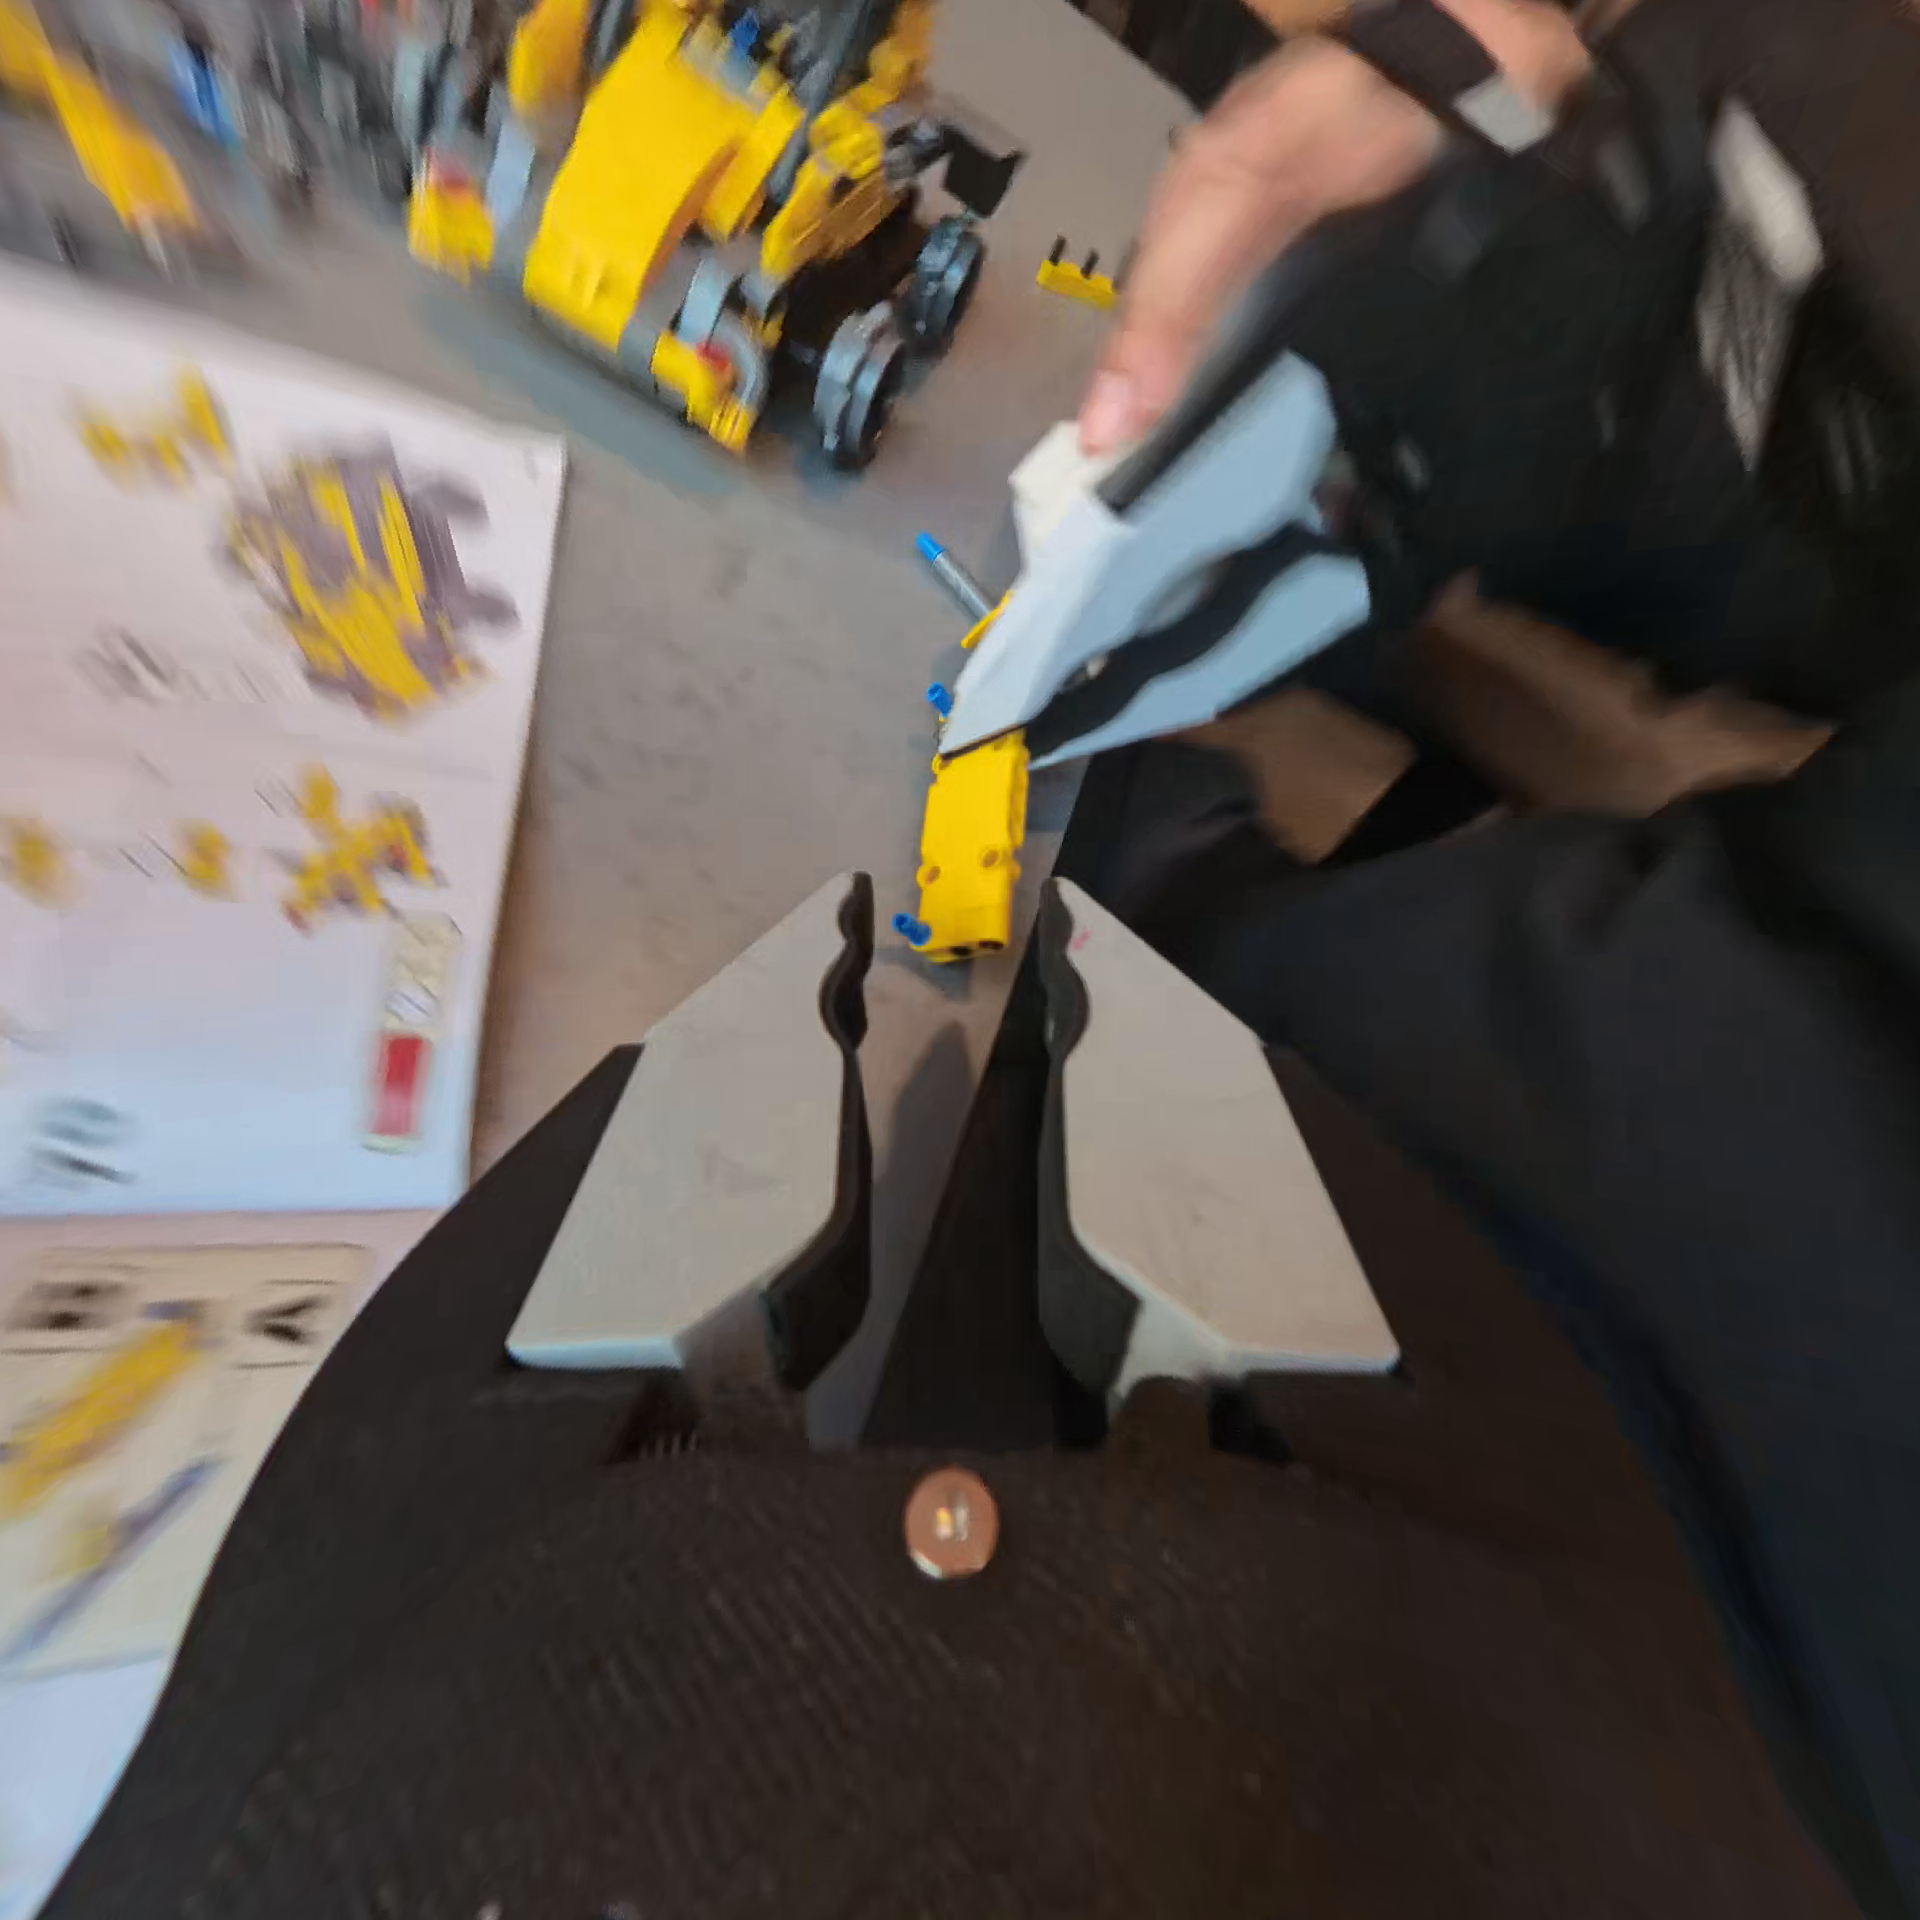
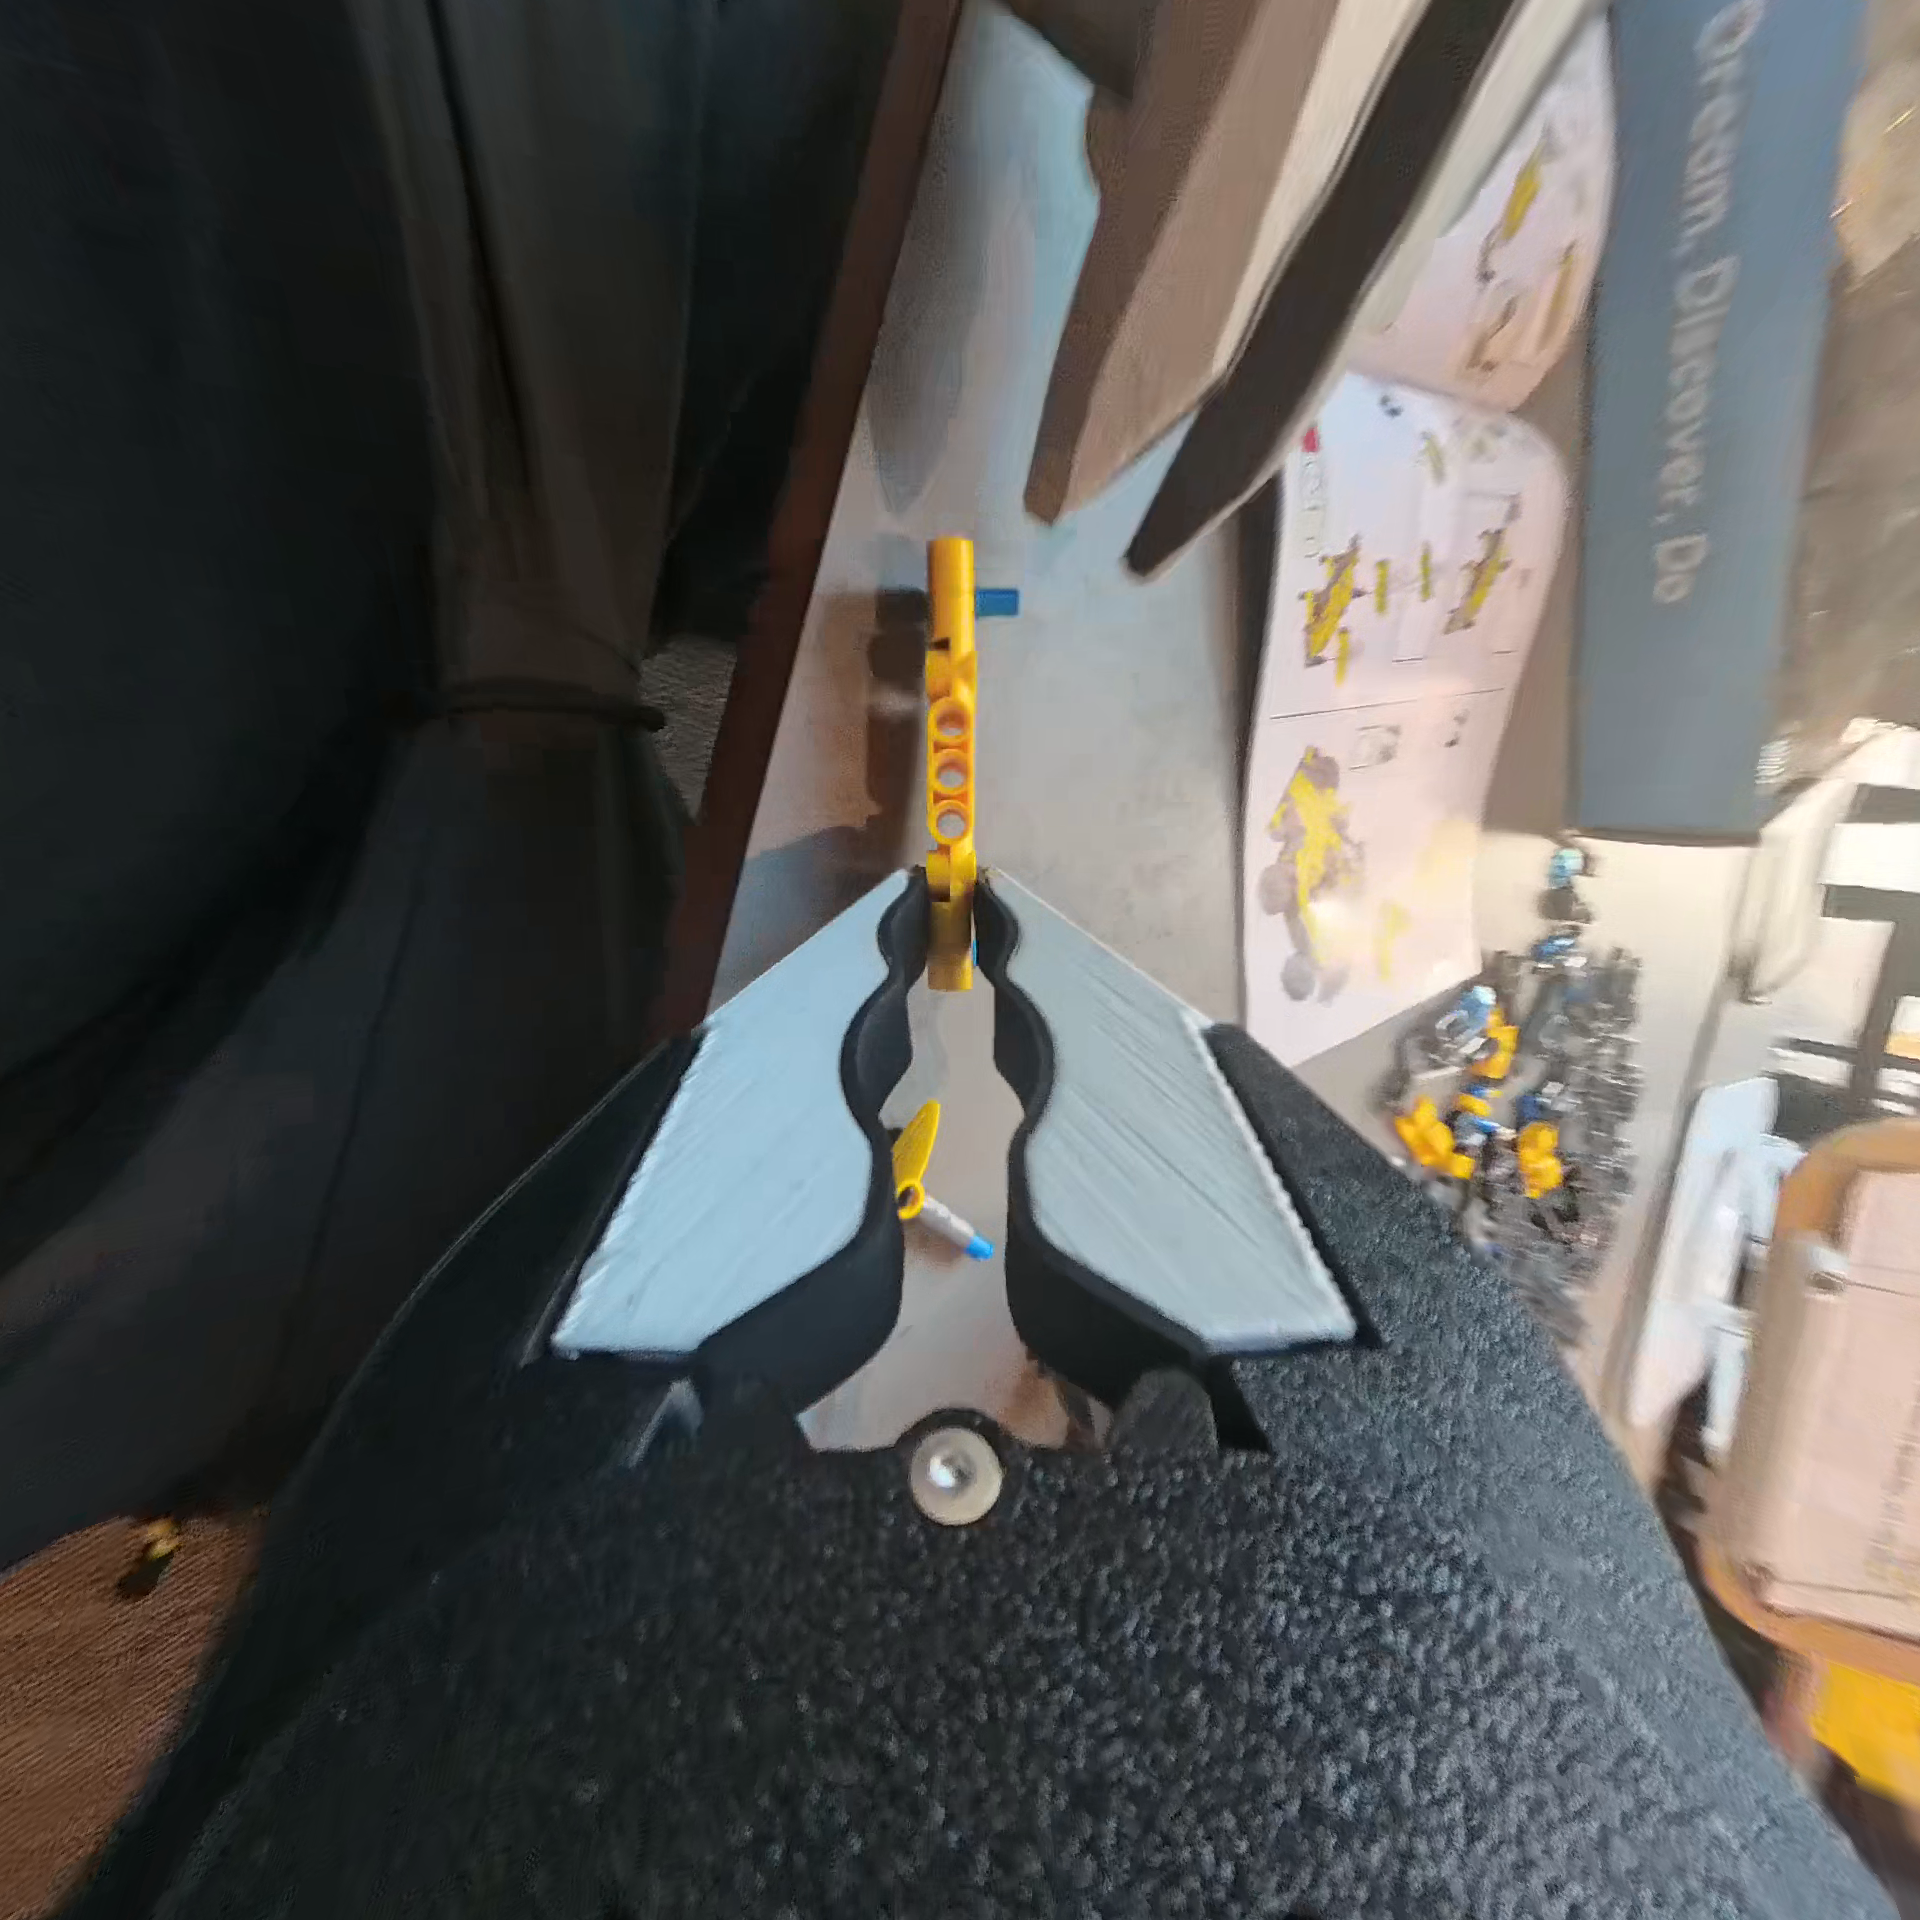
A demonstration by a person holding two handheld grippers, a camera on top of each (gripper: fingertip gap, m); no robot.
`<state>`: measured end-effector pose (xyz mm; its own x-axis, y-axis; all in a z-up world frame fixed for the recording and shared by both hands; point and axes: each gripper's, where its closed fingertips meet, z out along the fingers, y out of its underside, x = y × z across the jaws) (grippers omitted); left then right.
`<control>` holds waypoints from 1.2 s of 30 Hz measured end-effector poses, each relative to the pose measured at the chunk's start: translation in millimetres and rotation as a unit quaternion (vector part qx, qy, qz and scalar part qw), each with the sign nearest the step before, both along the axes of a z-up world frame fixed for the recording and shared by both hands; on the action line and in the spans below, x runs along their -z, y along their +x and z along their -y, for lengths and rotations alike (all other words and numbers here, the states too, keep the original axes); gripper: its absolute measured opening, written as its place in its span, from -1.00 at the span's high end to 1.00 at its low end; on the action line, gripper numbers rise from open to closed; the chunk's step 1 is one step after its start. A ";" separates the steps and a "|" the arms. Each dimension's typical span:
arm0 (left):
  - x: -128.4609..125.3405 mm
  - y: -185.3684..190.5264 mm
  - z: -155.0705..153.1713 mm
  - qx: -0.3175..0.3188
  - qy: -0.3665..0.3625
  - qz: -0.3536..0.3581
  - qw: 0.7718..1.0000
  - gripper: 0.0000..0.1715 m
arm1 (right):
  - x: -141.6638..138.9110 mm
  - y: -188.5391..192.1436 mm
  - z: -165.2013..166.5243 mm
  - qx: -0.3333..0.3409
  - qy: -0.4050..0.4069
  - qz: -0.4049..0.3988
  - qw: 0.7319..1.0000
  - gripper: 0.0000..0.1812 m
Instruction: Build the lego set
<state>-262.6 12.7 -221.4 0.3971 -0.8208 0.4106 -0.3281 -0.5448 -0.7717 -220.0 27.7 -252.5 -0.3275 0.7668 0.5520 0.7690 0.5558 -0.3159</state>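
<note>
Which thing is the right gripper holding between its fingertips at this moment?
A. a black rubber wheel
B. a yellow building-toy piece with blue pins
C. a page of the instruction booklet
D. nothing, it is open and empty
B: the right gripper is shut on the yellow piece, which sticks out past its tips, while the open left gripper waits just short of it.

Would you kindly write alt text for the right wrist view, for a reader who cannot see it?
The right gripper pinches the near end of a yellow holed brick assembly, which points straight away from the camera. Beneath lies a grey table, with an open instruction booklet to the right.
</note>
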 end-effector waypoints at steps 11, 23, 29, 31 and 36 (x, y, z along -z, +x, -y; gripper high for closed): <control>29.6 12.0 5.5 0.091 0.114 -0.145 0.979 0.84 | 4.1 -4.6 3.3 -0.007 -0.176 0.063 0.982 0.91; 26.6 11.3 -0.7 0.079 0.091 -0.121 0.985 0.72 | -24.7 29.8 -8.1 0.038 -0.161 0.005 0.986 0.65; 9.0 -0.2 0.6 0.055 0.103 -0.106 0.987 0.69 | -14.8 68.0 -8.8 0.056 -0.152 0.043 0.986 0.66; 5.4 -3.4 2.7 0.048 0.107 -0.110 0.987 0.69 | -6.3 68.6 -8.2 0.052 -0.144 0.056 0.987 0.66; -1.9 2.0 13.7 0.047 0.110 -0.107 0.987 0.70 | 2.4 63.9 -12.3 0.048 -0.135 0.058 0.988 0.68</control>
